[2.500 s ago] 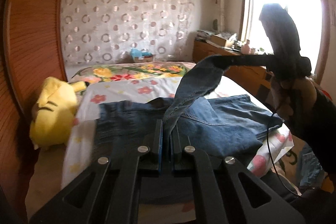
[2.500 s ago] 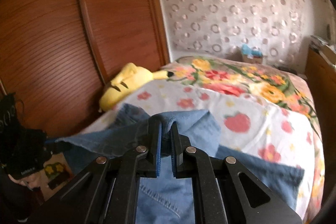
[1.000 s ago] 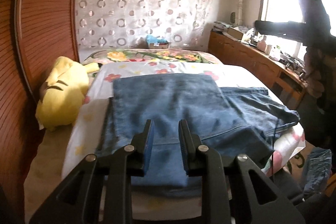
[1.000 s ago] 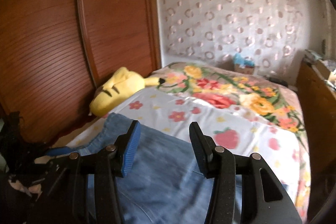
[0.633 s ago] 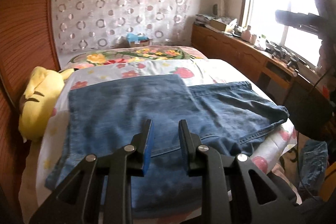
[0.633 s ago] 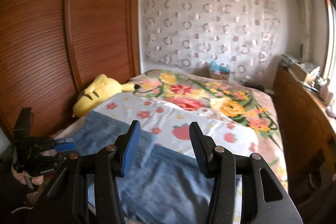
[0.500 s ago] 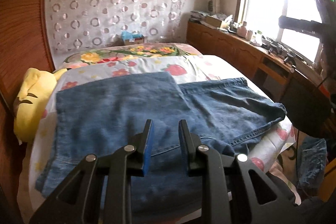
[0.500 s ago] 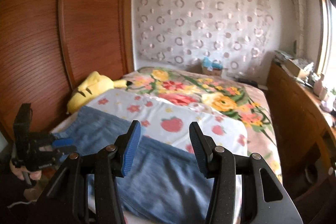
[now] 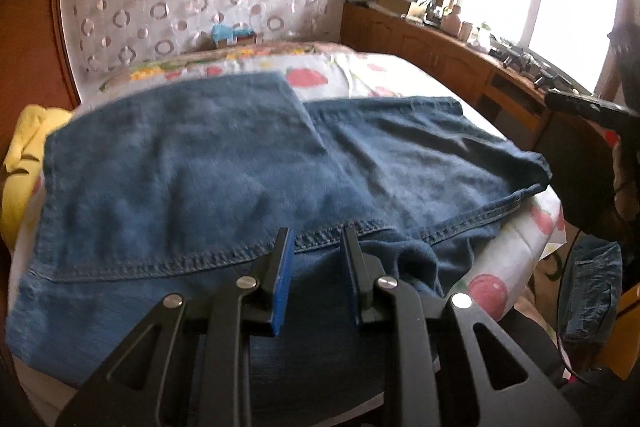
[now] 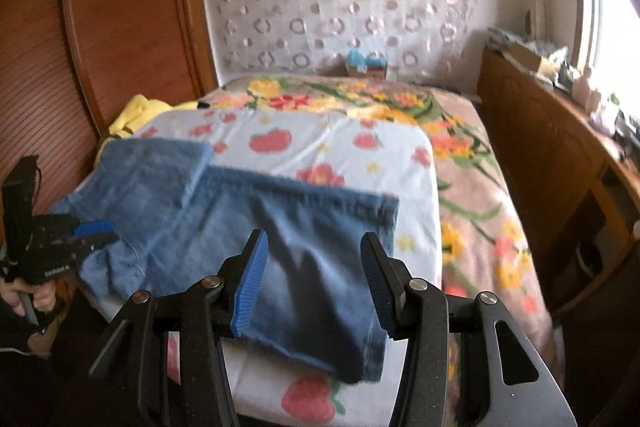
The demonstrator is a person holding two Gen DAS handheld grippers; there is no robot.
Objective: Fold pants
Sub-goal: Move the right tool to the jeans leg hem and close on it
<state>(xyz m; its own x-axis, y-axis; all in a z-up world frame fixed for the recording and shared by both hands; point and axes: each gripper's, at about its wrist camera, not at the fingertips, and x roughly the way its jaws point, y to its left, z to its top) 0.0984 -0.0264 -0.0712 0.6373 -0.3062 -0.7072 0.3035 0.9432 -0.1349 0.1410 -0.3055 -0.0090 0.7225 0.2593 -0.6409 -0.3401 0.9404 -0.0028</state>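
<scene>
Left wrist view, left to right: yellow plush (image 9: 18, 147) at the bed's left edge; jeans (image 9: 192, 163) lie flat on the bed (image 9: 400, 79), a folded layer over the left part, the rest reaching to the right edge. Left hand-held gripper (image 9: 314, 259) hangs over the near hem, jaws a narrow gap apart, nothing between the pads. Wooden cabinet (image 9: 440, 55) runs under the window at right.

Right wrist view, left to right: wooden wardrobe (image 10: 100, 47); left hand-held gripper low at left, gripped by a hand (image 10: 24, 297); jeans across the near end of the bed on the strawberry-print sheet (image 10: 340, 143). Right hand-held gripper (image 10: 312, 283) sits above the jeans' right end, jaws wide apart and just opened a little further, clamping nothing; contact with the cloth cannot be told.
</scene>
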